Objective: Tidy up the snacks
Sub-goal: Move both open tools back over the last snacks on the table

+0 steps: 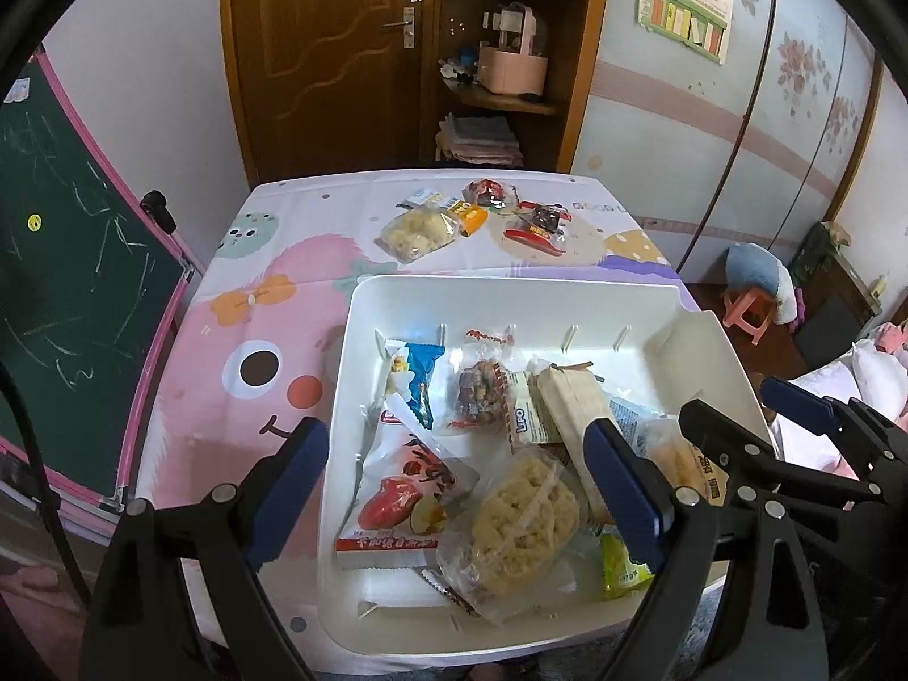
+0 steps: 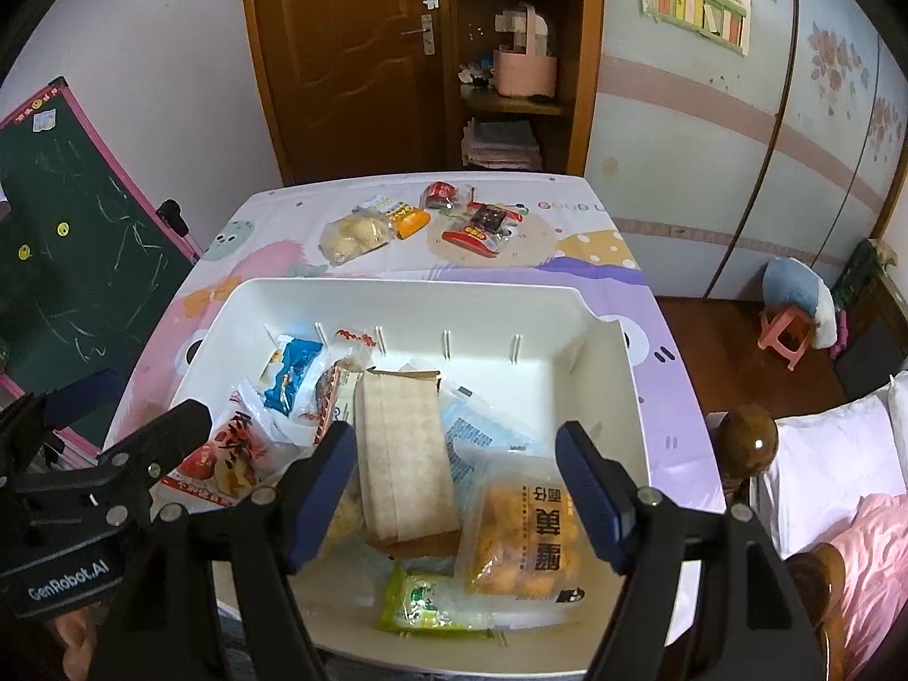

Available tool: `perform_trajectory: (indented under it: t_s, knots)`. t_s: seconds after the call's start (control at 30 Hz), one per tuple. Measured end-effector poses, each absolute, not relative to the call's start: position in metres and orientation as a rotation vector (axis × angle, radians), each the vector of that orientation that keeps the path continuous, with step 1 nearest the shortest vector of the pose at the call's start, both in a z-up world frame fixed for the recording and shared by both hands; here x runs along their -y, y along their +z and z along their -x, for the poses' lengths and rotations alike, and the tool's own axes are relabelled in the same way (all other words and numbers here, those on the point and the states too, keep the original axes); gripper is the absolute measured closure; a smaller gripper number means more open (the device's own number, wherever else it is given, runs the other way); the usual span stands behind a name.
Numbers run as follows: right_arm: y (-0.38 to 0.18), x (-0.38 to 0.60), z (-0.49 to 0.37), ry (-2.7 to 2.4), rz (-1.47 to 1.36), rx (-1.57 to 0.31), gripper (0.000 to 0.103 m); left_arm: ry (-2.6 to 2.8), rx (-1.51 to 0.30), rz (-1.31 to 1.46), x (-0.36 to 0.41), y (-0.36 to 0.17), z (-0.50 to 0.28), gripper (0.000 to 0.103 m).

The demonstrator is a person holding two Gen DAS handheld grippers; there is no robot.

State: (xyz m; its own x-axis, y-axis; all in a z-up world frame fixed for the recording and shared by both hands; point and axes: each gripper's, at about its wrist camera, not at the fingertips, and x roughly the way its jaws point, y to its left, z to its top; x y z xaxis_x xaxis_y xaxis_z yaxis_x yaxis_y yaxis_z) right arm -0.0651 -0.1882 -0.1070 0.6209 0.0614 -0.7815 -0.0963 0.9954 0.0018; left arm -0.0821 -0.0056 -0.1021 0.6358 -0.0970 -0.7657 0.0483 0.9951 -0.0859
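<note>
A white plastic bin stands on the table and holds several snack packets: a blue packet, a red sweet-potato bag, a round yellow cracker pack, a beige wafer pack, an orange snack bag and a green packet. Several loose snacks lie on the far side of the table. My left gripper is open and empty above the bin's near left. My right gripper is open and empty above the bin's near side.
The table carries a pink and purple cartoon cloth. A green chalkboard leans at the left. A brown door and shelf unit stand behind the table. A pink stool and a bed are at the right.
</note>
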Motion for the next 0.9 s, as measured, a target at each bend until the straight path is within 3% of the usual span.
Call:
perform_trajectory:
  t_s: [0.57,0.9]
  knots:
    - [-0.108,0.192,0.056,0.104,0.019,-0.896,0.029,-0.085,-0.858,0.020,0.008,-0.095,0.076,0.012]
    - [-0.066,0.200,0.015,0.137,0.035,-0.861,0.030,-0.093,-0.764,-0.018,-0.005,-0.032,0.041,0.012]
